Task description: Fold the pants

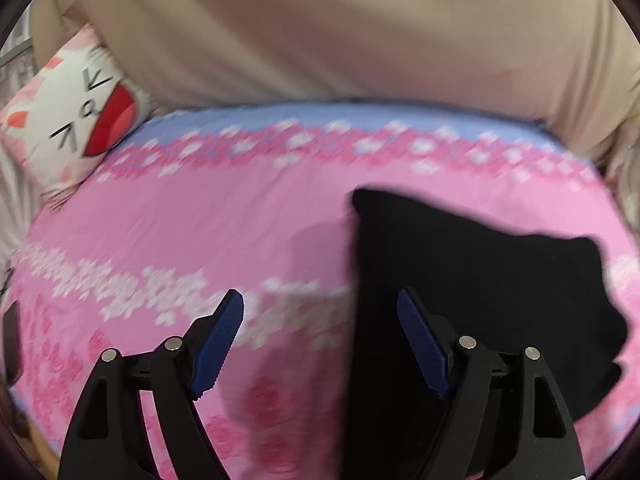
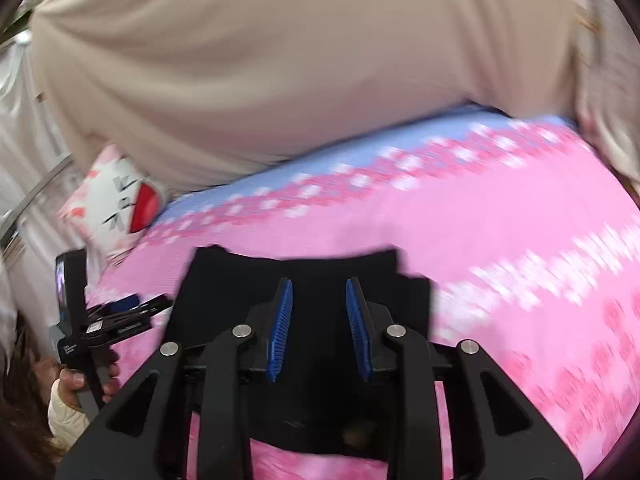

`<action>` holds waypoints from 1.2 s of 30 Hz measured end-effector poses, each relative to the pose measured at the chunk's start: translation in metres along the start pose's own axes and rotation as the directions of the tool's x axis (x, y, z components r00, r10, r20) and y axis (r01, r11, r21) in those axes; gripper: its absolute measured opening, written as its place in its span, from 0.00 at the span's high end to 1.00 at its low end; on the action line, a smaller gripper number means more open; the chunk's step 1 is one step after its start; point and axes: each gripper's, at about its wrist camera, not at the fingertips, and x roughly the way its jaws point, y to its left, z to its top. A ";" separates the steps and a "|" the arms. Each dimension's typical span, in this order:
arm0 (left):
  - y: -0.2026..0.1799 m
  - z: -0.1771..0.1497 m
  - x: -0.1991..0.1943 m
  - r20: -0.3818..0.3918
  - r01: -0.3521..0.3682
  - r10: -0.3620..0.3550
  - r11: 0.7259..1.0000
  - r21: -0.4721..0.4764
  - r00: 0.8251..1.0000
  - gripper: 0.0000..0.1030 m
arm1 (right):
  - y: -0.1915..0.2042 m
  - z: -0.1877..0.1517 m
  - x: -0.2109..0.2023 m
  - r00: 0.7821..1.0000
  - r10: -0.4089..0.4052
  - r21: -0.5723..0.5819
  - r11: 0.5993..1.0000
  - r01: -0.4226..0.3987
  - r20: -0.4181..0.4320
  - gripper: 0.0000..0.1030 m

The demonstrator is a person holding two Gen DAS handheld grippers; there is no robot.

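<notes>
Pink floral bedsheet point(image 1: 160, 232) fills my view, beige curtain point(image 1: 320, 32) behind. Black pants point(image 1: 460, 280) lie folded on the sheet, right of centre. Cat-face pillow point(image 1: 76, 120) at far left. My left gripper point(image 1: 320, 332) is spread wide, empty. My right gripper point(image 2: 319, 316) hovers over the pants, partly spread, gripping nothing.
</notes>
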 end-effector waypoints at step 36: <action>-0.010 -0.049 0.023 -0.081 0.053 -0.048 0.997 0.061 0.996 0.05 | 0.004 -0.089 0.029 0.975 -0.178 -0.157 0.975 0.156 -0.136 0.47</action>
